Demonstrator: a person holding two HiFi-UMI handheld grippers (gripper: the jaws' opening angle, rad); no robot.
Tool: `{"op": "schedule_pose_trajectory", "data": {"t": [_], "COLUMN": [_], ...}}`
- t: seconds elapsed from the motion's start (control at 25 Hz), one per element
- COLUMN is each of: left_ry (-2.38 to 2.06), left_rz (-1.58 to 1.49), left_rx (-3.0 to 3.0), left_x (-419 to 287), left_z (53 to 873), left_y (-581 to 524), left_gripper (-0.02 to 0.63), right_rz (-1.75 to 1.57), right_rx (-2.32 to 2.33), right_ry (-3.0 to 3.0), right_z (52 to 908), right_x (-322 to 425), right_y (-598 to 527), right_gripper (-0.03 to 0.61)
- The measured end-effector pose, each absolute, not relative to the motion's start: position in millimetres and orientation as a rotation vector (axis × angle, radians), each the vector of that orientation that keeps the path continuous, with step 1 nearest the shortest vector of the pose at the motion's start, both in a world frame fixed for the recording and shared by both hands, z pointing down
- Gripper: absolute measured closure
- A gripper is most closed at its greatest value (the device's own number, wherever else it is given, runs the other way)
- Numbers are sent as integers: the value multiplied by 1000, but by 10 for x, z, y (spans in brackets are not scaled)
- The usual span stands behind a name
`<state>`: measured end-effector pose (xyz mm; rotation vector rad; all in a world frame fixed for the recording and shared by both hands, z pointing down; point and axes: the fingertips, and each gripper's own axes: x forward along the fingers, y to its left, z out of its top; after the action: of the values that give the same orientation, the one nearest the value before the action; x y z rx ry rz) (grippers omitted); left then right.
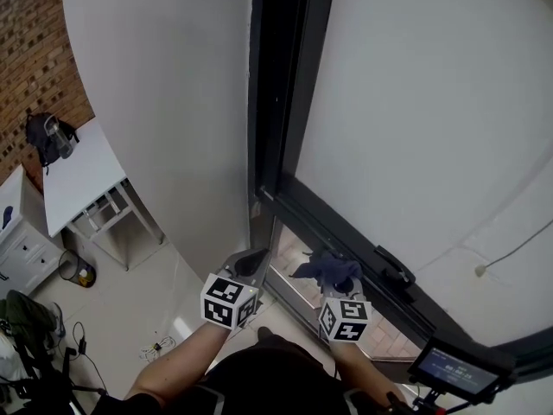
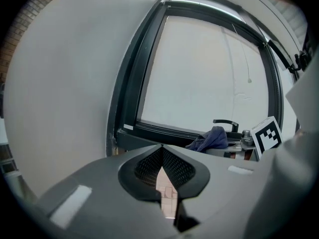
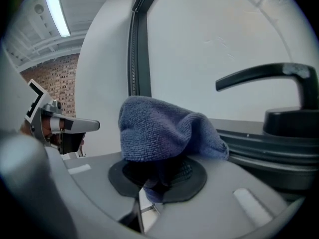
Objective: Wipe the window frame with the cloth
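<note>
A dark window frame (image 1: 285, 102) runs up the wall and along a sloping bottom rail (image 1: 363, 249). My right gripper (image 1: 335, 277) is shut on a blue cloth (image 1: 327, 270), which bunches over the jaws just in front of the bottom rail (image 3: 269, 153). The same blue cloth (image 3: 164, 128) fills the middle of the right gripper view, next to the black window handle (image 3: 279, 78). My left gripper (image 1: 252, 261) is shut with nothing in it, close to the frame's lower left corner (image 2: 124, 133). In the left gripper view the cloth (image 2: 212, 138) shows to the right.
The black window handle (image 1: 393, 268) sticks out of the bottom rail right of the cloth. A white curved wall (image 1: 164, 102) stands left of the frame. Below lie a white table (image 1: 82, 180), a drawer unit (image 1: 22, 232) and a small screen (image 1: 458, 368) at my lower right.
</note>
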<state>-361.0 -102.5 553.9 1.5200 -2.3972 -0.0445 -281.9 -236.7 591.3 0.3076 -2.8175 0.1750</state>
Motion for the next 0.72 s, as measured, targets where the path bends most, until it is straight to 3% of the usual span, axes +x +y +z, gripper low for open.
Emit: {"op": "schedule_pose_trajectory", "data": {"t": [0.72], "left_ry": [-2465], "left_rz": [-33], "left_rx": [1402], "left_x": [-4261], "left_z": [5458], "left_y": [-833], "left_gripper": [620], "right_rz": [227], "right_rx": [205], "right_ry": [-2840], "right_z": [5881], "right_x": [-3666], "right_y": [-1988], "right_gripper": [523]}}
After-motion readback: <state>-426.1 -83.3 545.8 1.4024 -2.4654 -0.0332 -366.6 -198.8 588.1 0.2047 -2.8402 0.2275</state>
